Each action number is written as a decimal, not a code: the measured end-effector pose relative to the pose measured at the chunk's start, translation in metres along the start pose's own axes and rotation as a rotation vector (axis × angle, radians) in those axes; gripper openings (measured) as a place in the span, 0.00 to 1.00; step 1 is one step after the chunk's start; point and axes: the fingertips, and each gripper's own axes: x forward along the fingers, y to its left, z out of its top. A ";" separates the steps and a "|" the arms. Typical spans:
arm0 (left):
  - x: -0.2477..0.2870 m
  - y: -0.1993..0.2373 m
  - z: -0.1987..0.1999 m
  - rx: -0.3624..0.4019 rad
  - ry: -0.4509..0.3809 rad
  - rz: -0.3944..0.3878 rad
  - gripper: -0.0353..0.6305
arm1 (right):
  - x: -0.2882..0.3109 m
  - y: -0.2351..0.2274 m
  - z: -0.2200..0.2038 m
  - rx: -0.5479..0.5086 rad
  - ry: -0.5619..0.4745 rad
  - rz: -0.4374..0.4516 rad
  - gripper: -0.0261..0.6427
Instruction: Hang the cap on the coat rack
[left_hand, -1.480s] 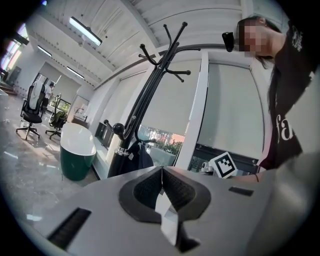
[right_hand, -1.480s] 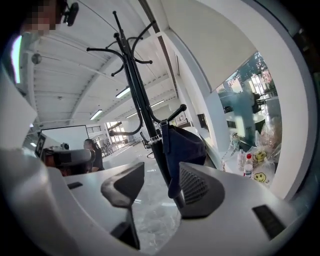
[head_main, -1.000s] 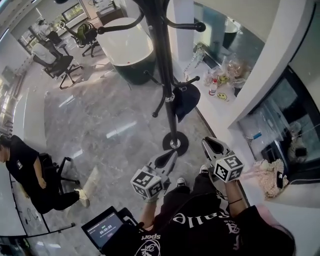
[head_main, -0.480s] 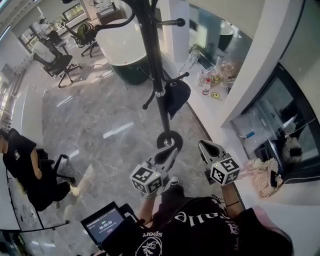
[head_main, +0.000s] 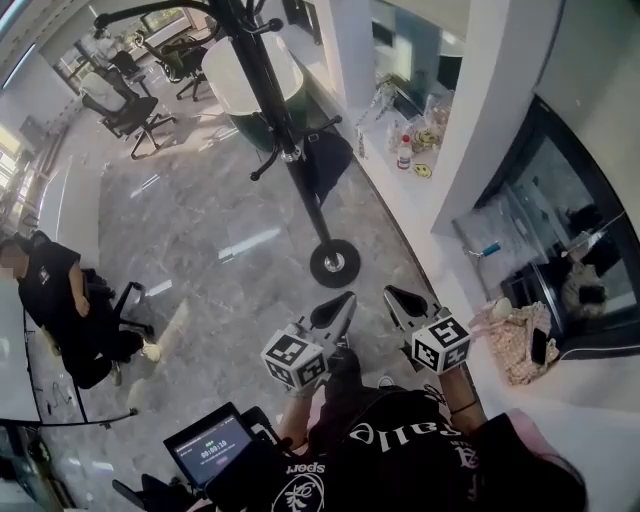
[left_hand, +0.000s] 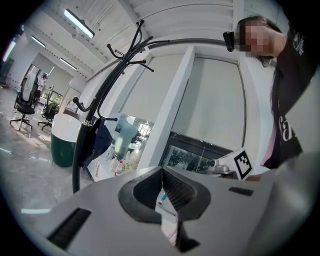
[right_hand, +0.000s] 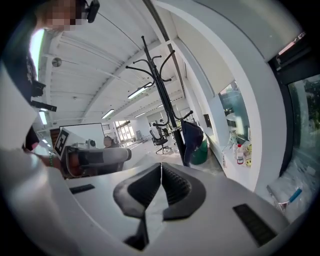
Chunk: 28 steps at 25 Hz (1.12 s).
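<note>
The black coat rack stands on the marble floor, its round base just ahead of me. A dark navy cap hangs on one of its lower hooks. The left gripper view shows the rack and the cap at the left. In the right gripper view the rack and cap are ahead. My left gripper and right gripper are held low near the person's body, well short of the rack. Both are shut with nothing between their jaws.
A white column and a white ledge with small bottles run along the right. A beige cloth lies on the ledge near my right gripper. A green-based white tub and office chairs stand behind. A person sits at left.
In the head view the rack and cap have slid up and to the left, farther from me. Both grippers stay low by the body.
</note>
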 end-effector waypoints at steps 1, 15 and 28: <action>-0.005 -0.011 -0.007 -0.005 0.002 0.013 0.06 | -0.008 0.003 -0.005 0.002 0.005 0.013 0.07; -0.047 -0.092 -0.040 0.001 -0.024 0.075 0.06 | -0.082 0.043 -0.036 0.010 0.029 0.087 0.06; -0.168 -0.076 -0.035 0.086 -0.030 0.086 0.06 | -0.044 0.158 -0.035 0.025 -0.028 0.122 0.06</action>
